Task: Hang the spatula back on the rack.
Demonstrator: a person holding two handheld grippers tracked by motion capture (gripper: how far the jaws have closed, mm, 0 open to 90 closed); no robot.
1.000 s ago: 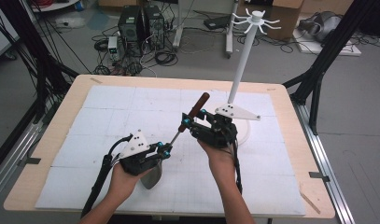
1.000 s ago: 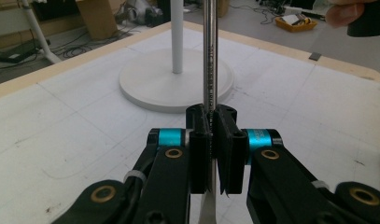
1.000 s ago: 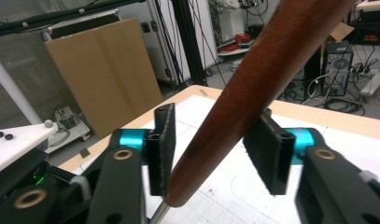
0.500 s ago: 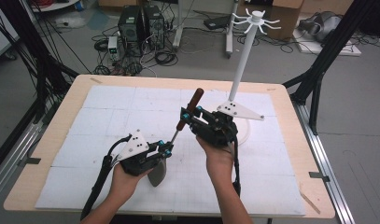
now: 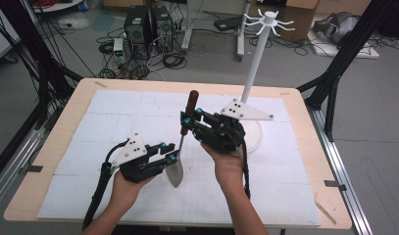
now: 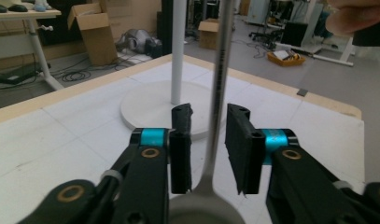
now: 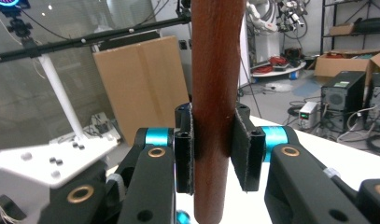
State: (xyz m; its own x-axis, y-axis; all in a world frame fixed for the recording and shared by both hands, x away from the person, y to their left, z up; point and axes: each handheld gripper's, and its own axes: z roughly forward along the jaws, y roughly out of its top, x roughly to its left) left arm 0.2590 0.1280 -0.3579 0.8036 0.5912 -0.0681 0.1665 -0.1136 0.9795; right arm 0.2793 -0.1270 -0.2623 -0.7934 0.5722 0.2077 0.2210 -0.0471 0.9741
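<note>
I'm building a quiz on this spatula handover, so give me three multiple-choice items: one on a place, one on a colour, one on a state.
1. Where does the white stand rise from?
A. the table's far right part
B. the table's near left corner
C. the floor

2. What colour is the spatula's handle?
A. blue
B. reddish brown
C. white

3. How do the left gripper jaws stand around the spatula's metal shank?
A. clamped on it
B. open, one on each side
C. far away from it

Answers:
1 A, its round base lies there in the high view.
2 B, wood shows between the right gripper jaws.
3 B, gaps show on both sides.
</note>
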